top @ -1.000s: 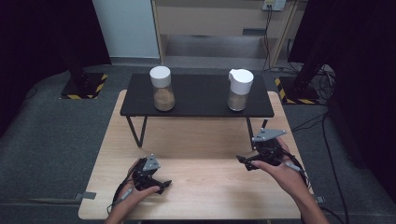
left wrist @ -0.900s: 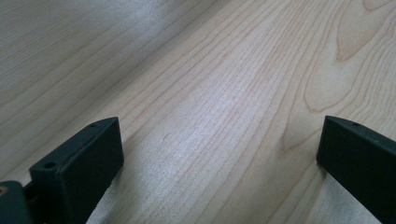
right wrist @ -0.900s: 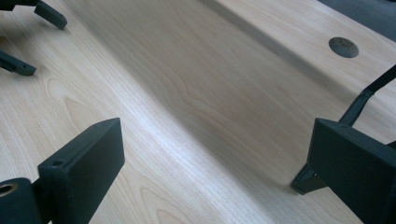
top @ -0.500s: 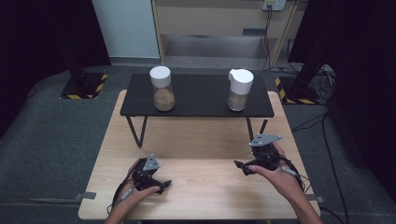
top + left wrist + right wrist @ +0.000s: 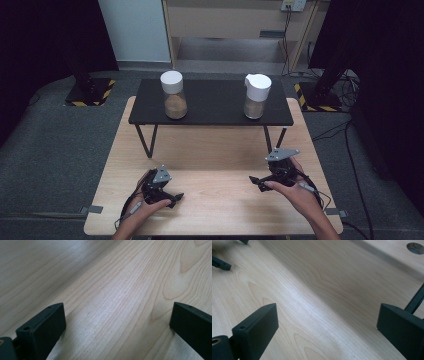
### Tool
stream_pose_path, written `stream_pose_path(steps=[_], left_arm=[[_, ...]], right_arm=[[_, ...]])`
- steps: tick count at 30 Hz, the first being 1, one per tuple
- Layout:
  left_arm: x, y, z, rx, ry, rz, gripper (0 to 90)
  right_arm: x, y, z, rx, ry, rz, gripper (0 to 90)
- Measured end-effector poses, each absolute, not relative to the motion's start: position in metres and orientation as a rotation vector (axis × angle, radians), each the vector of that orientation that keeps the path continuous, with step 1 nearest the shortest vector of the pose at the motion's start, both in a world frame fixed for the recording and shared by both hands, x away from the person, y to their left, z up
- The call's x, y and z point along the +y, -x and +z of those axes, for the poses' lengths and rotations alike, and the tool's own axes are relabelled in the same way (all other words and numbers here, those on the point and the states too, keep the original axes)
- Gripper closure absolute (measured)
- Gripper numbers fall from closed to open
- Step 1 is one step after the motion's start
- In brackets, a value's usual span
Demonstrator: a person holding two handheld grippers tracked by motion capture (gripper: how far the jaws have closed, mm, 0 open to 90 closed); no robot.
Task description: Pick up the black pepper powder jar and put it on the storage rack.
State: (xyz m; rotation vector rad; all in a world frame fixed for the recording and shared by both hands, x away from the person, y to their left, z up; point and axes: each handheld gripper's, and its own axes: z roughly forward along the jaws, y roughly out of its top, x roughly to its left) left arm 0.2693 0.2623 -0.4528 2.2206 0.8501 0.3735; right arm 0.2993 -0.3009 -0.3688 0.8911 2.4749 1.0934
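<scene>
- I have the light wooden bench (image 5: 215, 160) in front of me, its grain running bare under both gripper views.
- Across its far half stands a black raised shelf (image 5: 212, 102) on thin dark legs.
- On the shelf's left part I see a jar with a flat white lid (image 5: 173, 95), brown powder in its lower half, standing upright.
- On the shelf's right part is a jar with a spouted white lid (image 5: 256, 96), also upright with brownish contents; the two jars are well apart.
- My right gripper (image 5: 256, 181) sits low over the bench's near right part, held in a hand, with the grey plate on top. In the right gripper view its jaws are spread wide with nothing between them but wood, and a shelf leg shows near the right jaw.
- My left gripper (image 5: 176, 198) rests at the near left of the bench, close to the front edge. Its jaws are likewise spread wide, empty, just above the wood.
- Both grippers are well apart from the jars.
</scene>
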Motion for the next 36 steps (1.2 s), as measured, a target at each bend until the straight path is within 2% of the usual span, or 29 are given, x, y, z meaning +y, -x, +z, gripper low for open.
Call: stream_pose_path(steps=[36], left_arm=[[0.262, -0.269, -0.453, 0.851, -2.221, 0.374, 0.0]], right_arm=[[-0.301, -0.296, -0.408, 2.509, -0.950, 1.107, 4.5]])
